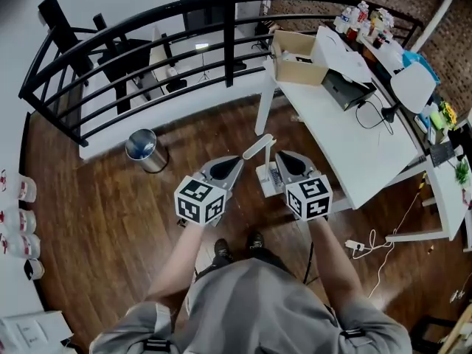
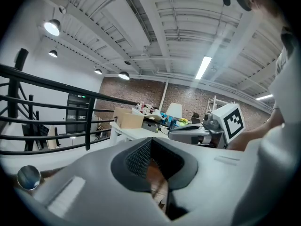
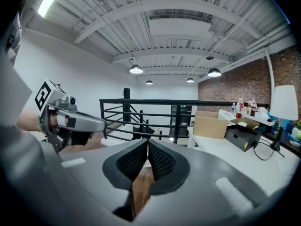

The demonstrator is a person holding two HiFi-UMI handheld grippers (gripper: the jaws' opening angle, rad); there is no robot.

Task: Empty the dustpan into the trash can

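Observation:
A light grey dustpan (image 1: 267,178) stands on the wooden floor by a white table leg, its long handle (image 1: 258,147) slanting up and left. The round silver trash can (image 1: 141,148) stands to the left near the railing; its lid (image 2: 28,177) also shows low at the left of the left gripper view. My left gripper (image 1: 236,161) hangs above the floor just left of the dustpan, pads together with nothing between them (image 2: 150,141). My right gripper (image 1: 282,155) hangs just right of the handle, also shut and empty (image 3: 147,142). Neither touches the dustpan.
A white table (image 1: 354,135) with a cardboard box (image 1: 299,57) and a black tray stands to the right. A black railing (image 1: 147,21) curves across the back. A power strip with its cable (image 1: 355,245) lies on the floor at right. Bottles stand at the left edge.

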